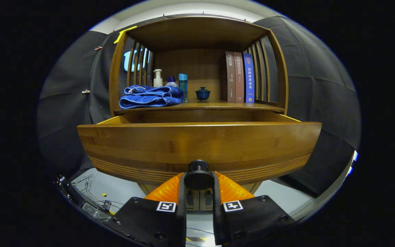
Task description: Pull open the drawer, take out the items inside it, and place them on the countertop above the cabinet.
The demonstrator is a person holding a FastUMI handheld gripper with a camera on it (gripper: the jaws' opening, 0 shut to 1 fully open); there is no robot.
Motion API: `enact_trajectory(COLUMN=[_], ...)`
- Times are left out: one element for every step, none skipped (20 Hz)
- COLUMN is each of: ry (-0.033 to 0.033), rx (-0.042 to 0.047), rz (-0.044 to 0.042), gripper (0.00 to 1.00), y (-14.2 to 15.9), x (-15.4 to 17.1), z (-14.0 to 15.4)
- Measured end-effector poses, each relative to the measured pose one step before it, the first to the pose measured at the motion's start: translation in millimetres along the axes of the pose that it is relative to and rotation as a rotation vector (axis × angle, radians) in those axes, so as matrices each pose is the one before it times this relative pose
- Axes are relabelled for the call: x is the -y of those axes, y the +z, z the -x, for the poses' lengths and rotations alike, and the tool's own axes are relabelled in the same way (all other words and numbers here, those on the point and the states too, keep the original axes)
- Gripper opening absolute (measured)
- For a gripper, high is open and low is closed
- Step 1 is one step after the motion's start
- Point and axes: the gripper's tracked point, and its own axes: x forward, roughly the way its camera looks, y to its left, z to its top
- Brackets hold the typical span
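Black cloth walls close in the booth around a brown wooden cabinet [197, 68] with slatted sides and an open shelf space above its countertop [218, 106]. Along that countertop, from the left, lies a folded blue towel [149, 96], with a white pump bottle [157, 78], a small bottle with a blue cap [171, 81] and a tall teal bottle [183, 85] standing behind and just beside it. Near the middle sits a small dark blue lidded cup [203, 93], apart from the bottles. Further right, three upright books [239, 77] stand together against the right-hand slats, two brownish and one blue.

Below the countertop the wide brown wooden drawer [199, 144] stands pulled out toward the camera; its front panel hides whatever lies inside. At the bottom middle of that panel is a round black knob [198, 173].

The gripper [199, 187] sits directly under the drawer front, its two orange ribbed fingers [165, 190] reaching up on either side of the knob. The black inner faces of the fingers press against the knob from left and right, so the knob is pinched between them. To the lower left, on the pale floor, lie loose cables [87, 185].
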Motion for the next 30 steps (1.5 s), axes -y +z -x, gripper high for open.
enact_trajectory(ry=[0.00079, 0.00096, 0.00022, 0.00252, -0.00201, -0.00142, 0.00021, -0.00173, -0.00198, -0.00408, -0.00226, -0.00245, 0.00189, -0.00804, 0.00127, -0.00264, -0.00185, 0.00117, 0.00544, 0.00588, 0.00401, 0.00554, -0.00665, -0.00266, 0.00097, 0.00064, 0.00721, -0.00799, -0.00824, -0.01305], rx=[-0.00211, -0.00560, -0.00756, 0.00810, -0.00304, -0.00102, 0.00373, -0.00094, 0.00191, 0.00168, 0.00136, 0.00275, 0.01781, 0.02067, 0.01486, -0.00550, -0.01012, -0.00922, -0.00422, 0.00148, 0.00441, 0.00645, -0.00042, -0.01009, -0.01667, -0.01969, -0.01836, -0.01847, -0.01906, -0.02708], rz=[-0.00018, 0.00127, -0.00088, -0.00674, 0.00402, 0.00291, -0.00072, 0.00117, -0.00107, 0.00568, 0.00635, -0.00329, -0.00941, -0.00970, -0.01274, -0.00285, 0.00323, 0.00578, 0.00040, -0.00177, -0.00521, -0.01215, -0.01186, -0.01094, -0.02077, -0.02108, -0.01582, -0.00608, -0.00300, -0.00157], gripper=[0.35, 0.35, 0.35, 0.35, 0.36, 0.35, 0.35, 0.35, 0.35, 0.35, 0.36, 0.40, 0.45, 0.59, 0.72, 0.85, 0.98, 0.98, 0.98, 0.98, 0.98, 0.98, 0.98, 0.98, 0.98, 0.97, 0.98, 0.98, 0.98, 0.99], y=[-2.18, -4.19, -4.06, 0.08, -0.39, -2.51, 0.52, -1.44, 0.46, -0.65, -0.15, -0.09, 3.00, 3.64, 5.47, -5.65, 3.47, 2.87, 4.14, 5.87, 7.00, 8.47, 7.32, 5.03, 5.69, 5.78, 8.53, 8.44, 10.12, 8.09], x=[-0.66, -0.33, 0.05, -0.91, 0.31, -0.05, -0.40, -0.33, -0.21, -0.07, -0.81, -0.29, -0.35, 1.79, -0.11, 0.12, 0.50, 0.94, -1.34, -1.04, -0.57, -0.74, 1.31, 1.23, 0.89, 0.78, -0.14, 3.51, 4.25, 3.06], z=[5.05, 4.72, 3.80, 3.54, 1.99, 2.29, 2.02, -0.08, 0.35, -0.12, -0.44, -0.20, 4.55, 0.98, 3.41, -0.58, 3.06, 5.50, 3.80, 3.93, 4.90, 5.82, 4.83, 7.17, 3.30, 3.75, 1.89, 0.38, -0.75, -1.13])
